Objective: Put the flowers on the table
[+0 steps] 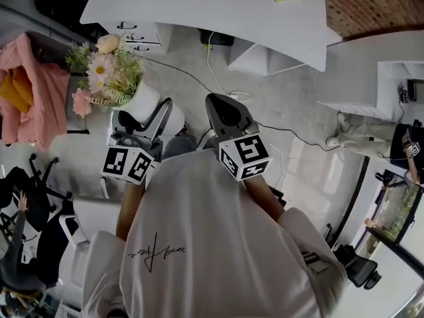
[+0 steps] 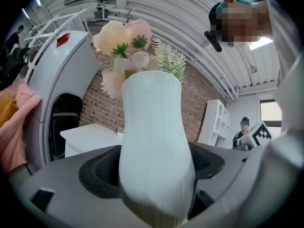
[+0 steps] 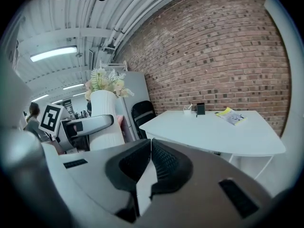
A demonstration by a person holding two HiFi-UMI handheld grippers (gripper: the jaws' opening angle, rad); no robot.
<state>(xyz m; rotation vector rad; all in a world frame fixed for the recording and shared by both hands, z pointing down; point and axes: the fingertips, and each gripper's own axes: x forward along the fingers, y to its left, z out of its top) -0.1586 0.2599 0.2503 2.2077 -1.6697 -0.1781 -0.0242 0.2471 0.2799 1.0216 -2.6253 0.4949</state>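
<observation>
White table ahead, well apart from flowers; left claw clamped round their white ribbed vase, held aloft; right claw closed, empty. Carry seemingly underway, setting-down not yet done.

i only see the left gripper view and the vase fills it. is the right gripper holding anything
Observer: No. The right gripper has its fingers together with nothing between them.
Operator: where's the table from us
Observer: In the head view the table lies ahead, beyond both grippers. The vase hangs over the floor, short of its edge.
Operator: anything on it i should avoid
Observer: A yellow booklet lies near its far edge.
</observation>
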